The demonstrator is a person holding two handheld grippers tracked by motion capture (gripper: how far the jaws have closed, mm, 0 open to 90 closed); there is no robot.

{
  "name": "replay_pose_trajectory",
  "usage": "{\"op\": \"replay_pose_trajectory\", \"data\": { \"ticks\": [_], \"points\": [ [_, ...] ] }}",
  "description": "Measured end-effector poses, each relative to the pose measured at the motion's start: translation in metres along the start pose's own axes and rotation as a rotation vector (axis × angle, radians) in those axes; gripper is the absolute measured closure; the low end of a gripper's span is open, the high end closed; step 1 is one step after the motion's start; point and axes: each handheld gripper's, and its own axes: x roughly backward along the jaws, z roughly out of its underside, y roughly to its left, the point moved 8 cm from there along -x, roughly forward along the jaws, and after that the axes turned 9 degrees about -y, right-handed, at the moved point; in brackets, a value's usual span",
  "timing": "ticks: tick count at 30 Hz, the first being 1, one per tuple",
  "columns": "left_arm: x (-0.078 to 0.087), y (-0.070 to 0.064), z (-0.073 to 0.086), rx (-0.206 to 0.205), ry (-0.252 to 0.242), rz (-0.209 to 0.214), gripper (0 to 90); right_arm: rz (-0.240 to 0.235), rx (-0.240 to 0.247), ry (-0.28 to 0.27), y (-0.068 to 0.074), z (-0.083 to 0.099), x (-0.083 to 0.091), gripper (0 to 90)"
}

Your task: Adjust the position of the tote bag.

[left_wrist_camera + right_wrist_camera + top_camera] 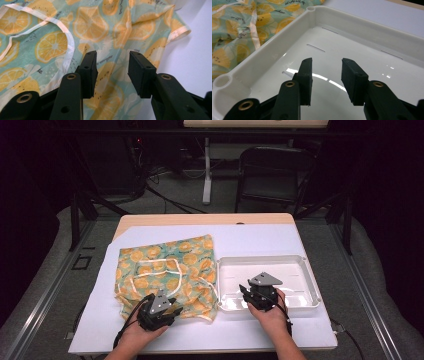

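The left gripper [170, 311] (jaws open, like the right gripper [248, 292] over the tray [305, 302]) hangs just above the cloth [150, 265], nearer of the 2.

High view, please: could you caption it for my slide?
Left gripper over lemon-print apron; right gripper over white tray.

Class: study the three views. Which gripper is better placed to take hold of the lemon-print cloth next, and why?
The left gripper. Its open jaws are poised over the near edge of the crumpled lemon-print cloth, while the right gripper points its open jaws into the white plastic tray, off the cloth.
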Motion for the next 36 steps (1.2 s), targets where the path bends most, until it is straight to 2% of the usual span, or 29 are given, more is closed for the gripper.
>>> {"op": "replay_pose_trajectory", "data": {
  "ticks": [14, 25, 36],
  "points": [
    [-0.005, 0.004, 0.008, -0.045, 0.062, -0.027, 67.2, -0.002, 0.007, 0.009, 0.0, 0.001, 0.0, 60.6],
    [-0.006, 0.003, 0.01, -0.041, 0.073, -0.028, 75.0, 0.0, 0.002, 0.005, 0.0, 0.001, -0.001, 60.3],
    [-0.006, 0.002, 0.011, -0.041, 0.084, -0.018, 86.5, -0.004, 0.004, 0.007, 0.0, 0.001, -0.002, 59.7]
  ]
}}
